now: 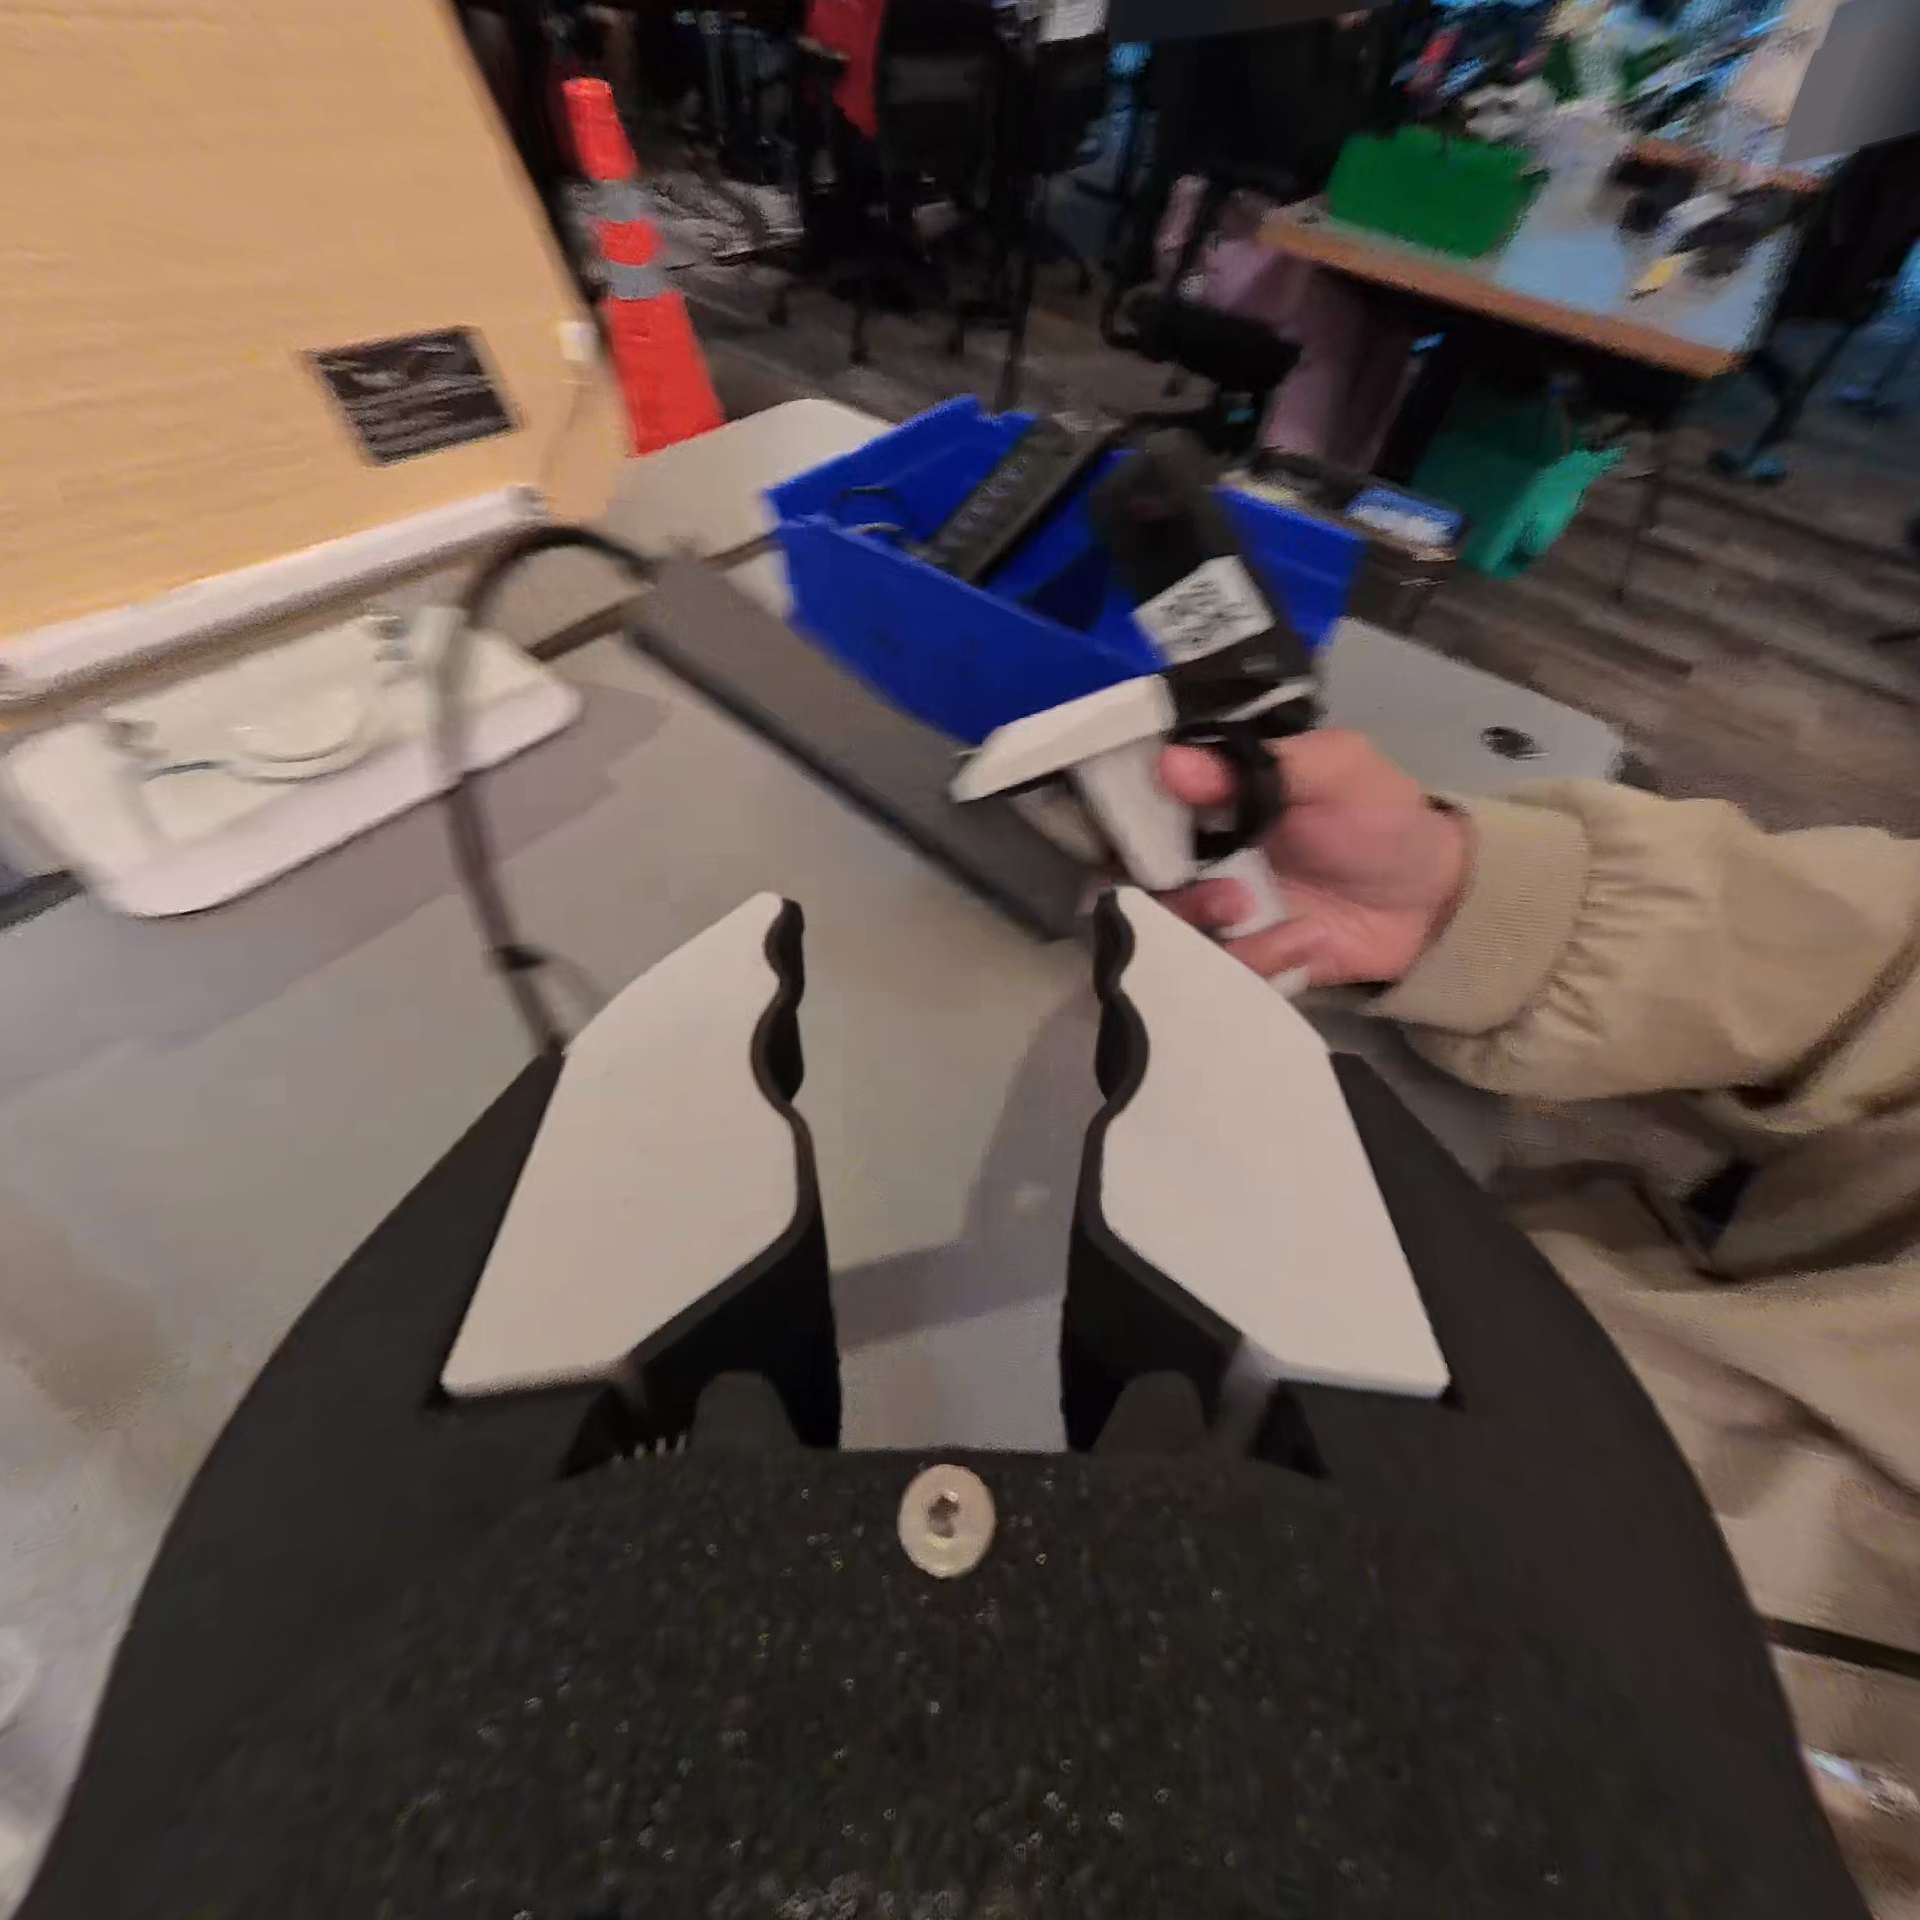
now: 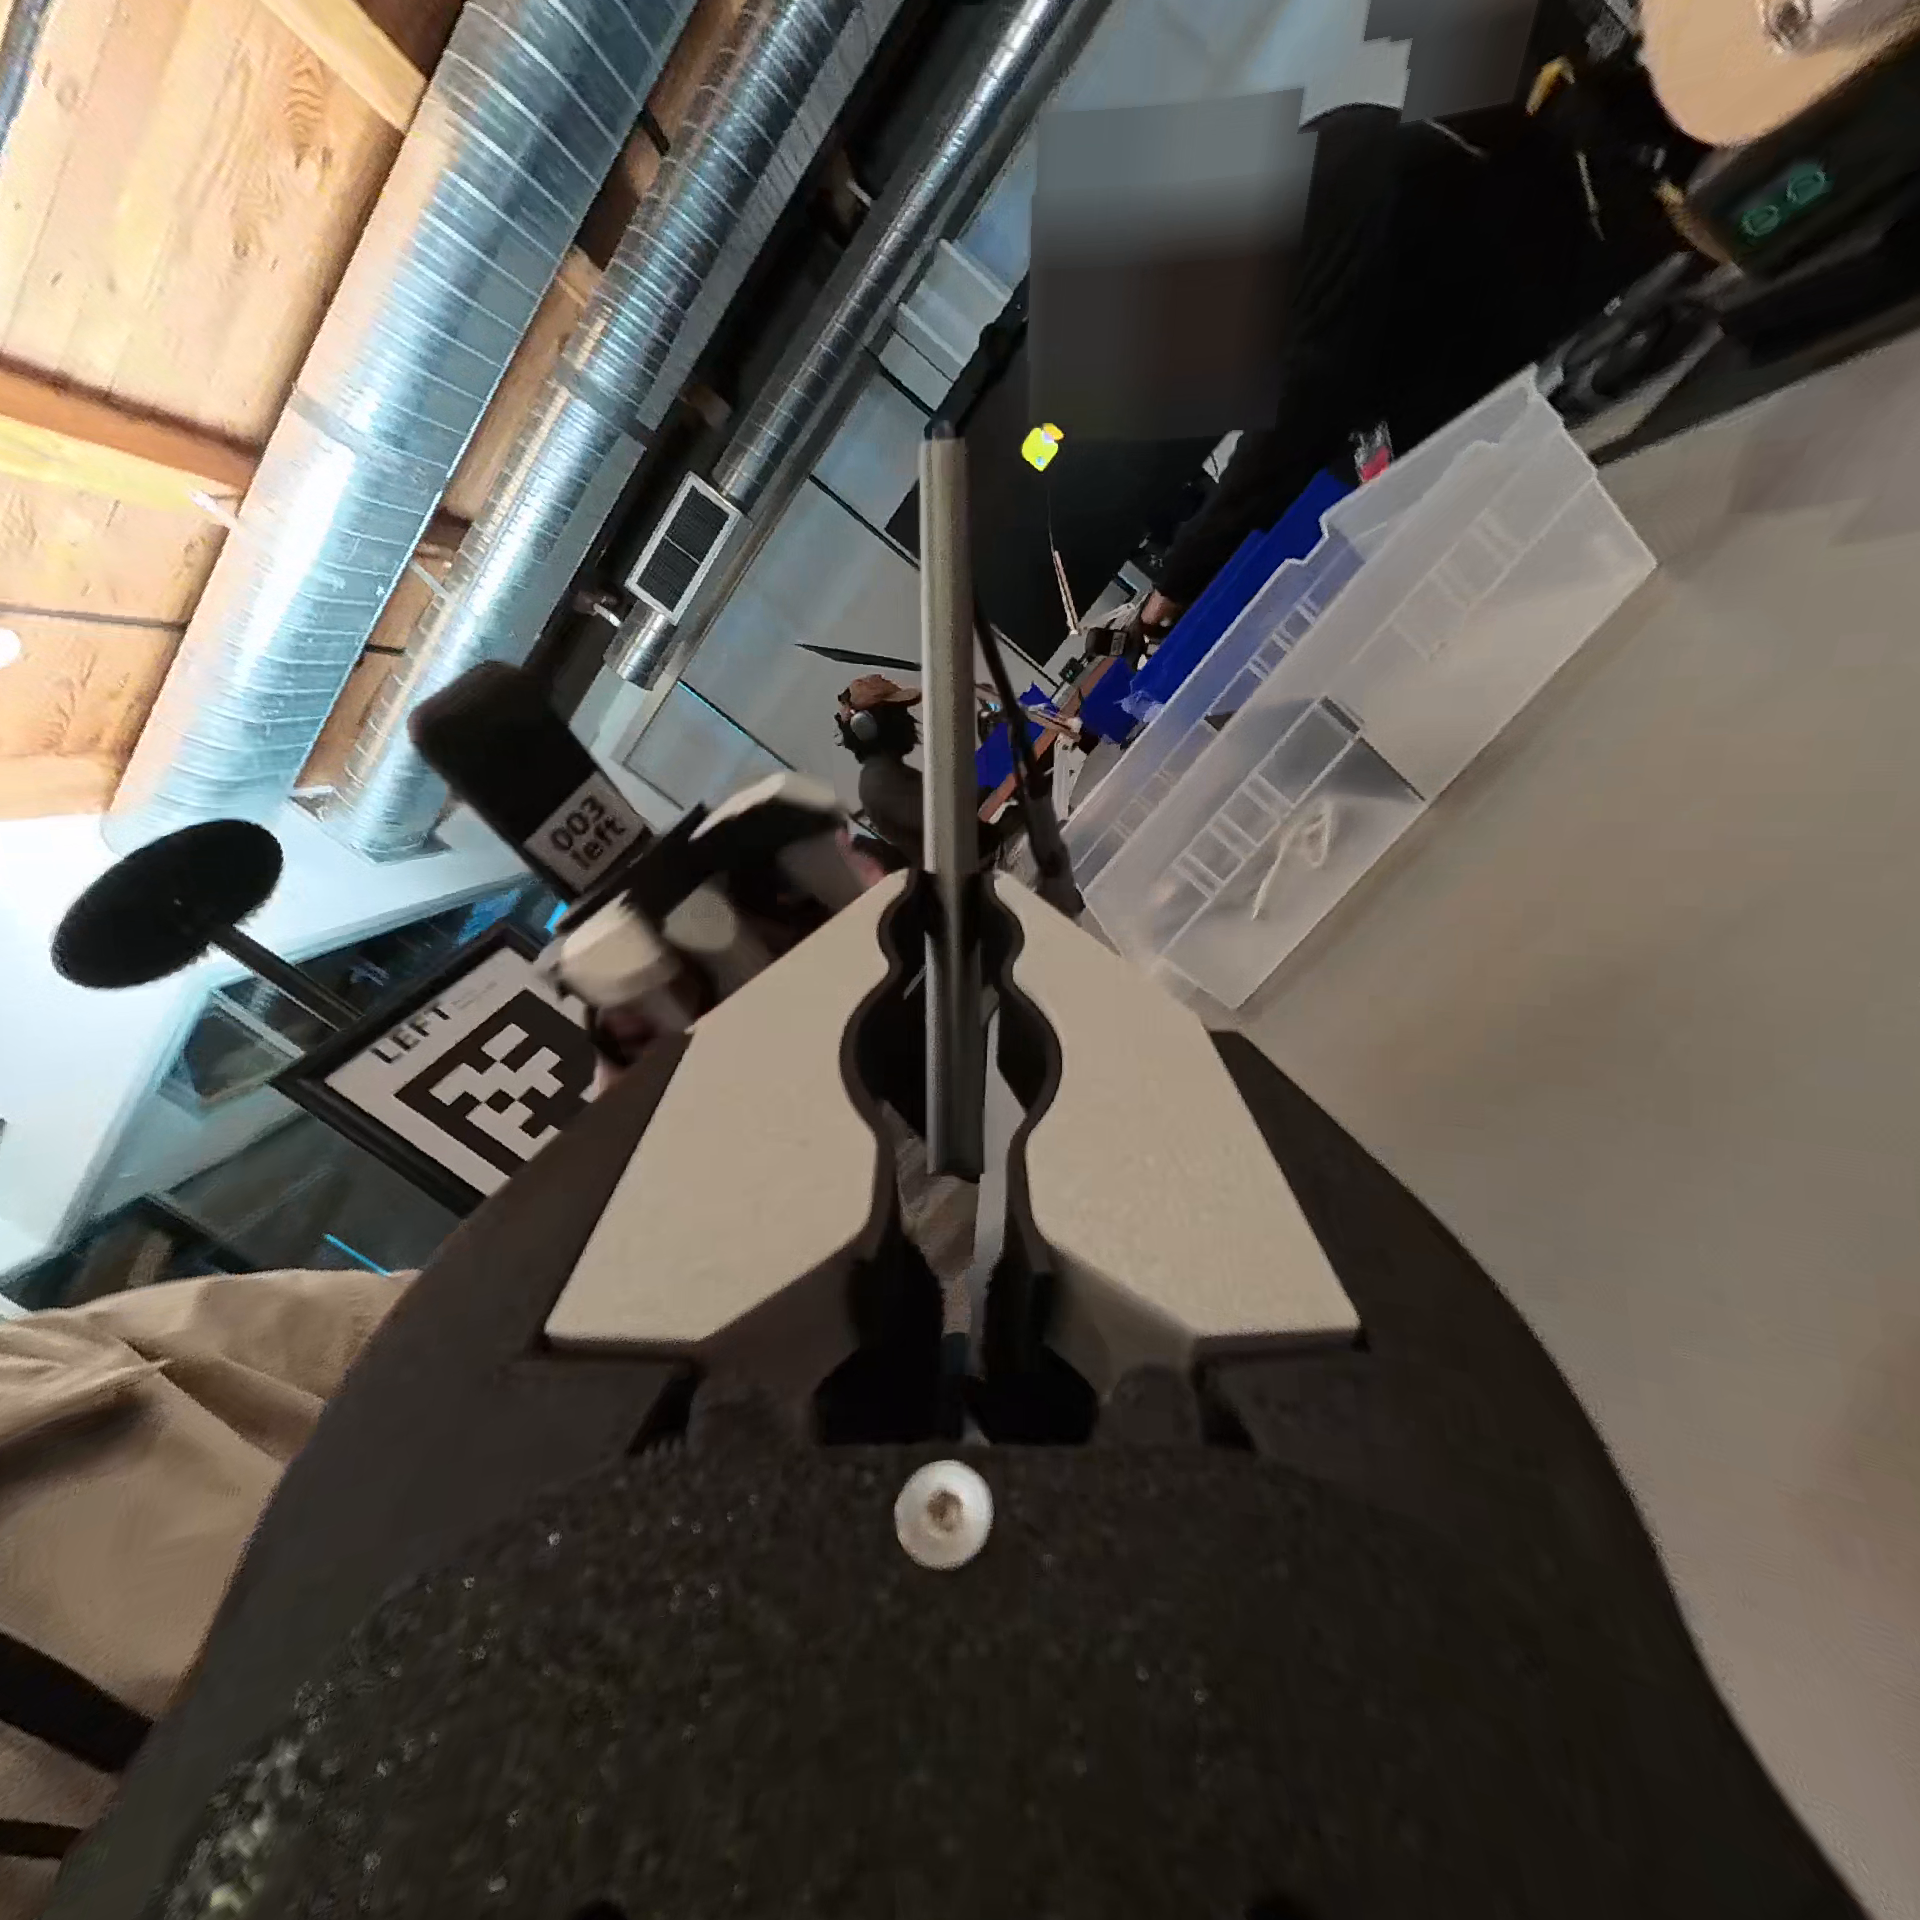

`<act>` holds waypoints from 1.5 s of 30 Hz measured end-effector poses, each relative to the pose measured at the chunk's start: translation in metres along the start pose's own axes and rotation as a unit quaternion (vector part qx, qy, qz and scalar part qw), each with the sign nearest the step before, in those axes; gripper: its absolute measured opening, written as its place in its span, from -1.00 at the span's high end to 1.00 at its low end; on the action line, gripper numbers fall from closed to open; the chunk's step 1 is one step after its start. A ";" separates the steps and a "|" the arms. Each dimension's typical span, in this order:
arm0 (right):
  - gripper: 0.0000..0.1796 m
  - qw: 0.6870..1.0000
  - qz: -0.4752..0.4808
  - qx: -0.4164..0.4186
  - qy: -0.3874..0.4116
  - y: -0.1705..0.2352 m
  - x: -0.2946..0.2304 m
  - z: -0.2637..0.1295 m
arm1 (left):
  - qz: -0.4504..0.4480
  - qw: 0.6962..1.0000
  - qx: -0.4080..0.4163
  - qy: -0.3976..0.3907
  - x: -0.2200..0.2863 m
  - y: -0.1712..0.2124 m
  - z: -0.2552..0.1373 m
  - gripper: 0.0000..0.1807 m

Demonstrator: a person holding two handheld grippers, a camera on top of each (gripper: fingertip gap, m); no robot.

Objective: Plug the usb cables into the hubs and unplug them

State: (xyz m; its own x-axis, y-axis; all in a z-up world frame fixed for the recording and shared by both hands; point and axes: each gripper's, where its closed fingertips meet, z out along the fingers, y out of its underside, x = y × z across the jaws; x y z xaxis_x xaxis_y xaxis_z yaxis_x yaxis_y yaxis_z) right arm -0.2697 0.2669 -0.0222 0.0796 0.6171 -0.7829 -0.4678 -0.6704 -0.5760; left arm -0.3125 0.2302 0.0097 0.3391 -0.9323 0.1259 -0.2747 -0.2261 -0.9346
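A long slim dark grey USB hub [image 1: 831, 717] is held up over the grey table [image 1: 260, 1091], with its dark cable [image 1: 468, 790] looping down at the left. My right gripper [image 1: 1049, 800], held by a hand in a beige sleeve, is shut on the hub's near end. In the right wrist view the gripper [image 2: 948, 883] clamps the hub [image 2: 945, 727] edge-on, tilted toward the ceiling. My left gripper [image 1: 945, 914] is open and empty, just short of the hub's near end. It also shows in the right wrist view [image 2: 696, 883], at the left.
A blue bin [image 1: 935, 644] behind the hub holds another black hub [image 1: 997, 499]. White moulded packaging [image 1: 281, 748] lies at the left by the yellow wall. An orange cone [image 1: 644, 291] stands beyond. A clear plastic container [image 2: 1351, 707] sits on the table. There is about 7 cm between the tips of the two grippers.
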 end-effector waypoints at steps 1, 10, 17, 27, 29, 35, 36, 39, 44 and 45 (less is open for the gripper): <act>0.91 1.000 0.024 -0.003 -0.007 0.003 0.002 0.001 | -0.019 0.999 0.003 0.028 0.011 0.002 0.007 0.41; 0.90 0.965 0.208 -0.050 -0.151 0.030 -0.013 0.005 | -0.142 0.986 0.078 -0.022 -0.028 0.008 0.020 0.57; 0.90 0.975 0.133 -0.102 -0.146 0.053 -0.023 0.017 | -0.250 0.963 0.084 0.055 -0.022 0.013 0.021 0.82; 0.21 0.815 -0.555 -0.089 0.142 0.034 -0.005 0.009 | -0.422 0.895 0.129 0.055 -0.056 0.029 0.013 0.88; 0.20 0.649 -0.726 -0.092 0.208 0.038 -0.007 0.007 | -0.455 0.878 0.139 0.063 -0.060 0.031 0.010 0.88; 0.27 0.438 -0.855 -0.162 0.225 0.074 0.017 0.016 | -0.514 0.839 0.164 0.075 -0.068 0.035 0.008 0.88; 0.28 0.420 -0.864 -0.157 0.228 0.074 0.017 0.017 | -0.512 0.839 0.168 0.069 -0.069 0.034 0.007 0.88; 0.29 0.386 -0.871 -0.137 0.271 0.063 0.015 0.024 | -0.519 0.834 0.180 0.059 -0.065 0.034 0.008 0.88; 0.44 0.323 -0.882 -0.119 0.322 0.048 0.024 0.027 | -0.536 0.825 0.160 0.083 -0.042 0.039 0.025 0.89; 0.55 0.316 -0.885 -0.111 0.324 0.046 0.022 0.026 | -0.537 0.824 0.156 0.084 -0.040 0.041 0.028 0.88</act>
State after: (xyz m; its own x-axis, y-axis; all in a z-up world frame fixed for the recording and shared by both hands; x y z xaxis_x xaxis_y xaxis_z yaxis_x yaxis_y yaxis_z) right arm -0.3117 0.2606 -0.0599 0.2402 -0.0598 0.9689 0.8816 0.4312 -0.1920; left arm -0.3122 0.2662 -0.0426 0.0997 -0.2724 0.9570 0.3577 -0.8877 -0.2900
